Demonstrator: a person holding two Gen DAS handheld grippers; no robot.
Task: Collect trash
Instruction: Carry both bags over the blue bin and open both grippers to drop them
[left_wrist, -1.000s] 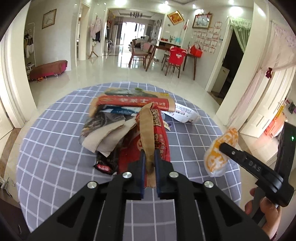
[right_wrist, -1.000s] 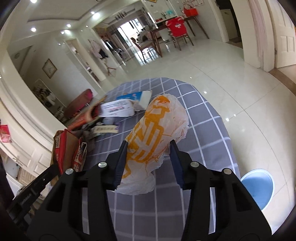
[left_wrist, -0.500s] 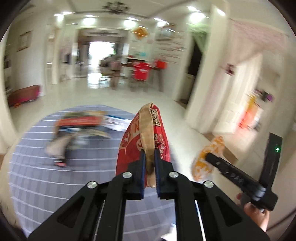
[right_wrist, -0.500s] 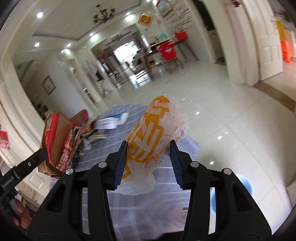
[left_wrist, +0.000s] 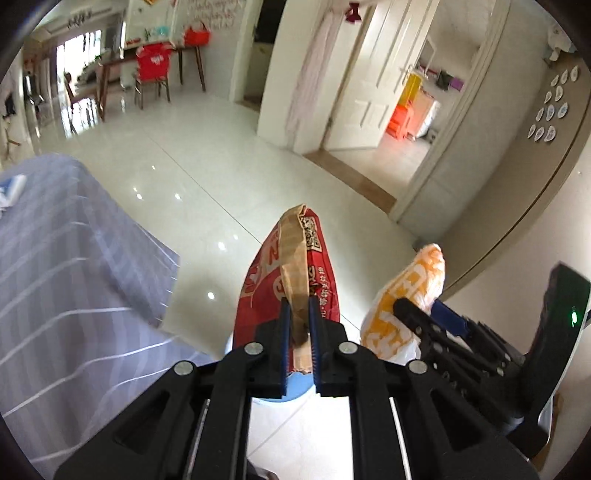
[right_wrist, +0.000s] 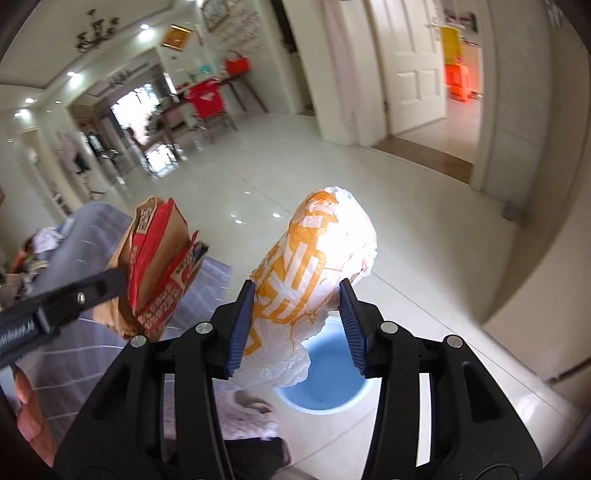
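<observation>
My left gripper (left_wrist: 297, 314) is shut on a red and brown paper bag (left_wrist: 291, 266), held over the floor off the table's edge. The bag also shows in the right wrist view (right_wrist: 159, 266). My right gripper (right_wrist: 297, 299) is shut on a crumpled white and orange plastic bag (right_wrist: 314, 258), which also shows in the left wrist view (left_wrist: 406, 291). A blue bin (right_wrist: 328, 376) stands on the floor right below the right gripper; a sliver of it (left_wrist: 291, 387) shows under the left gripper.
The round table with a grey checked cloth (left_wrist: 66, 277) is on the left, with more trash (right_wrist: 33, 251) on its far side. Glossy white tile floor (left_wrist: 221, 177) spreads ahead. A white door and wall corner (right_wrist: 413, 66) stand at the right.
Both grippers have swung right, off the table and over the floor, each carrying its bag. The blue bin has come under them.
</observation>
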